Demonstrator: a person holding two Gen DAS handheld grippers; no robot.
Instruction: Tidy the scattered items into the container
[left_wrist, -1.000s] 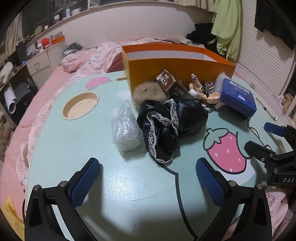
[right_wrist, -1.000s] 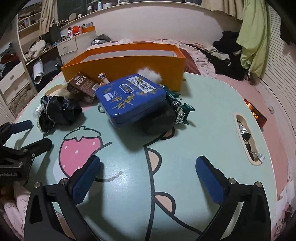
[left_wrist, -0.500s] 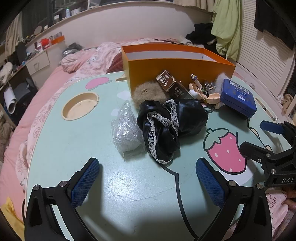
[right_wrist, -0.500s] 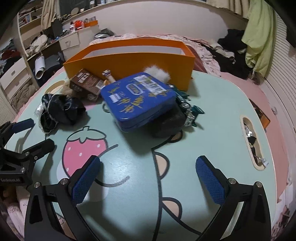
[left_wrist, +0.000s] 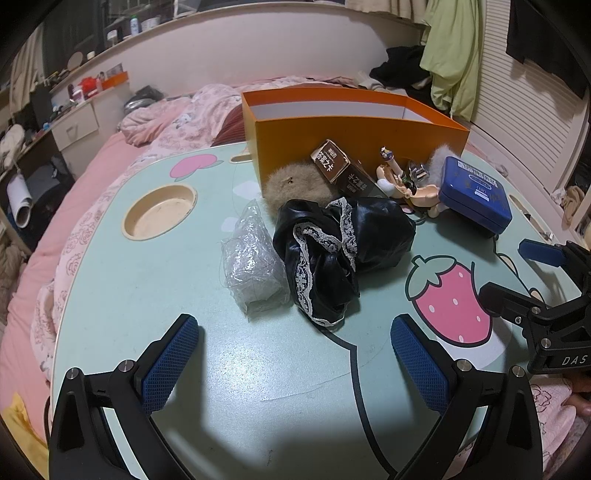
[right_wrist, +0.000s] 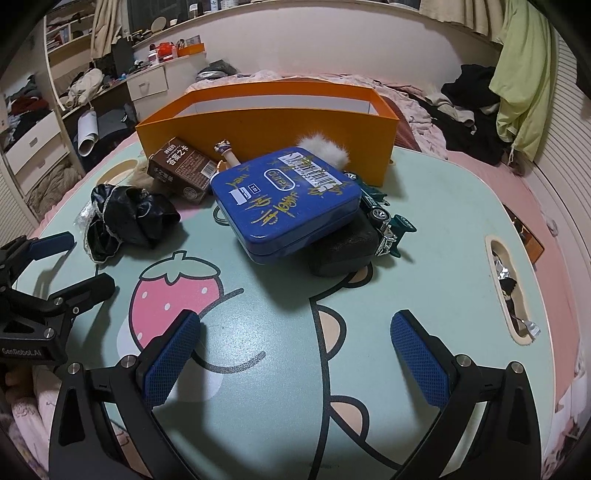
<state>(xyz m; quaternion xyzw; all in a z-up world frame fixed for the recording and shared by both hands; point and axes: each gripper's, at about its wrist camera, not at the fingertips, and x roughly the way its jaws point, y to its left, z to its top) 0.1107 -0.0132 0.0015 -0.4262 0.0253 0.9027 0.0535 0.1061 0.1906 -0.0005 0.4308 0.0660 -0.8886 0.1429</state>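
orange box (right_wrist: 266, 122): open, upright, table's far edge | blue tin (right_wrist: 286, 201): tilted, before it | black lace cloth (left_wrist: 340, 251): crumpled

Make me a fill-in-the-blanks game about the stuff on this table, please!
1. The big box at the back of the table is coloured ____.
2. The blue tin has a barcode sticker on its ____.
3. The fruit drawn on the table near the left gripper is a ____.
4. The right gripper has its jaws ____, holding nothing.

Missing words: orange; lid; strawberry; open
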